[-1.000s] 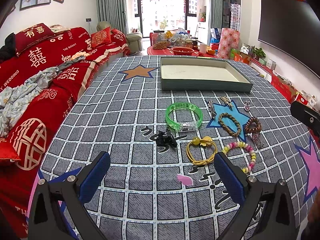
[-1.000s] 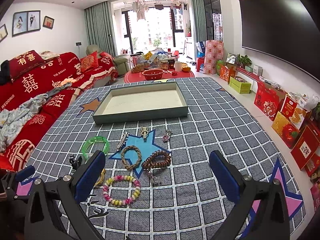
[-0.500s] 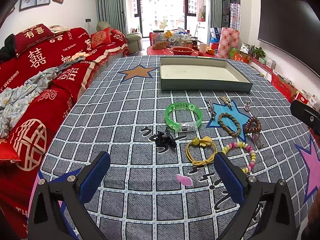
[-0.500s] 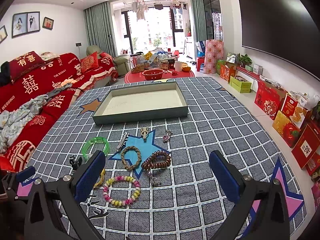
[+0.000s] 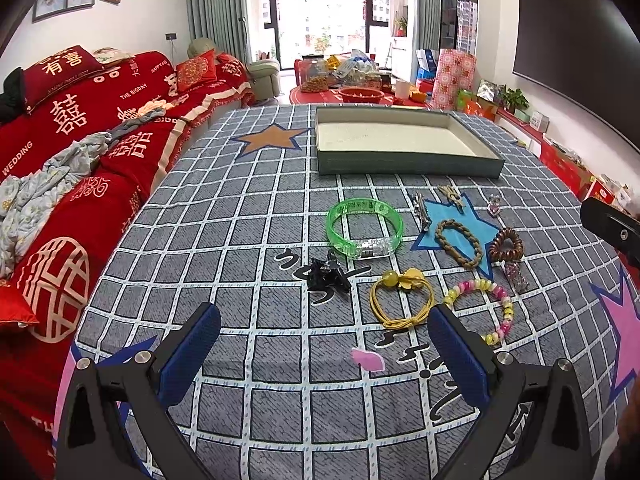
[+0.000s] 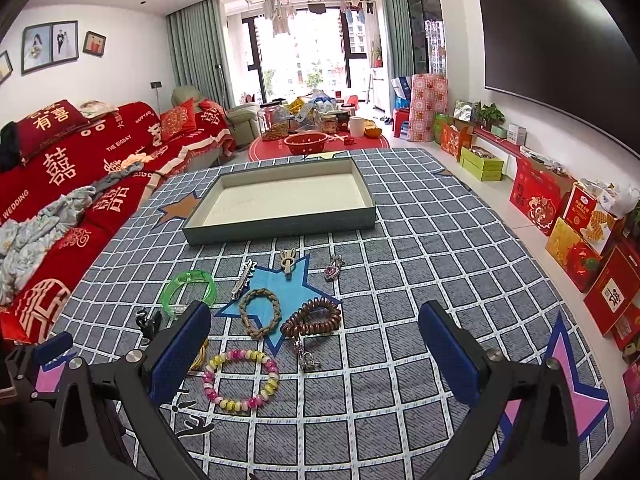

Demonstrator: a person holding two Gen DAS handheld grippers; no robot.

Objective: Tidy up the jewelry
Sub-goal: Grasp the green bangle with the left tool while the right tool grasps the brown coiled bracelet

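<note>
Above the cloth, both the left gripper (image 5: 324, 344) and right gripper (image 6: 316, 340) remain spread and unmoved; jewelry untouched, tray (image 5: 404, 162) bare.

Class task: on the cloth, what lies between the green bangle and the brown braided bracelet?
A silver hair clip lies between the green bangle and the brown braided bracelet, beside the blue star's edge. Both wrist views show it, the left one most clearly.
</note>
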